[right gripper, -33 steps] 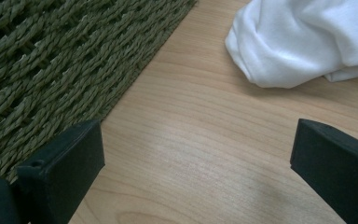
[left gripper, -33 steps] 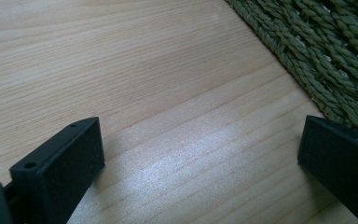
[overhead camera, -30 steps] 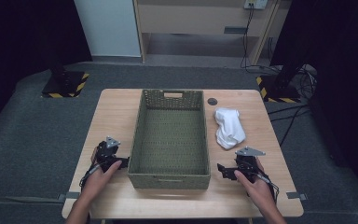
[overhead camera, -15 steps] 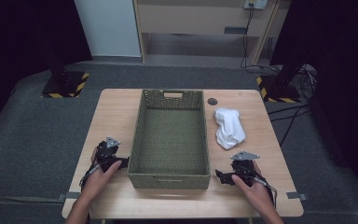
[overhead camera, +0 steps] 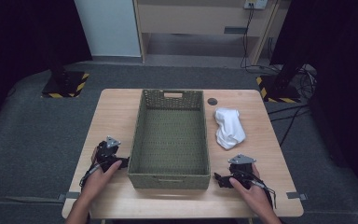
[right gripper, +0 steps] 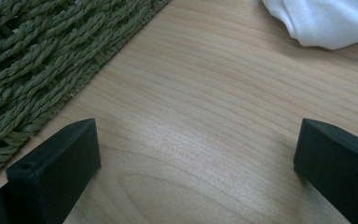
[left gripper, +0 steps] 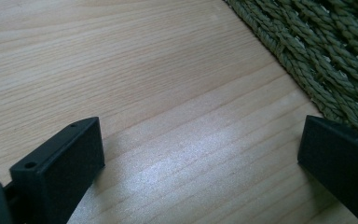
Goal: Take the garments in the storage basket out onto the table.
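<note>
At the near edge of the counter [overhead camera: 121,112], the person's two hands rest low, one on each side of a woven green basket [overhead camera: 171,135]. The left gripper [overhead camera: 121,162] sits just beside the basket's near left corner, its fingers [left gripper: 60,172] spread wide and released over bare wood, with the basket's braided wall at the right of the left gripper view. The right gripper [overhead camera: 220,179] lies near the basket's near right corner, fingers [right gripper: 56,168] likewise released and holding nothing; its own view has the basket wall at upper left and, beyond the open wood, the edge of a white cloth [right gripper: 326,21].

Farther out, the white cloth [overhead camera: 228,127] lies crumpled on the counter just right of the basket, apart from its wall and well ahead of the right gripper. The basket looks empty. A small dark disc [overhead camera: 212,101] sits beyond the cloth, near the far right corner of the basket.

The step in hand looks like a reach for the cloth with the right gripper. To do it well, I would lift that gripper clear of the wood, carry it forward with the fingers kept wide, and come down over a raised fold rather than a flat edge, so both fingers close on fabric and not on the counter. The left gripper could steady the basket's rim against sliding.
</note>
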Demonstrator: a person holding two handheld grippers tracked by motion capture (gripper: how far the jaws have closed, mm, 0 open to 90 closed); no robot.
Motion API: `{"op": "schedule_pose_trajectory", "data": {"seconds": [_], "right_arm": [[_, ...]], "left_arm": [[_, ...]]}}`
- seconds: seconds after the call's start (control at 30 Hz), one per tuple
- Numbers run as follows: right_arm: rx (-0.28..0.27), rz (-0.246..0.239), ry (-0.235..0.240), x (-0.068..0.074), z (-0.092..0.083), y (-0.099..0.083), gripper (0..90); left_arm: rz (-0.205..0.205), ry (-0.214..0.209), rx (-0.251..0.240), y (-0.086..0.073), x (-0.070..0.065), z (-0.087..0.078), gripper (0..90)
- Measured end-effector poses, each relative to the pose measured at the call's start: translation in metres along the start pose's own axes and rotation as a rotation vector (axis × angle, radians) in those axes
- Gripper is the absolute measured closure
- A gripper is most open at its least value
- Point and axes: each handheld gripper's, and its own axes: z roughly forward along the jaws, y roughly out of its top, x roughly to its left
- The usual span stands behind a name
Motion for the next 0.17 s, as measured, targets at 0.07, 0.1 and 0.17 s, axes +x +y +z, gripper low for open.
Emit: {"op": "schedule_pose_trajectory", "data": {"seconds": [0.07, 0.1, 0.17], "right_arm": [[0.000, 0.000, 0.000, 0.0000, 0.0000, 0.0000, 0.3], [-0.001, 0.000, -0.002, 0.0001, 0.0003, 0.0002, 0.3], [-0.002, 0.000, -0.004, 0.0001, 0.0005, 0.0004, 0.3]], "left_arm": [[0.000, 0.000, 0.000, 0.0000, 0.0000, 0.0000, 0.0], [0.000, 0.000, 0.000, 0.0000, 0.0000, 0.0000, 0.0], [0.000, 0.000, 0.000, 0.0000, 0.0000, 0.0000, 0.0]]}}
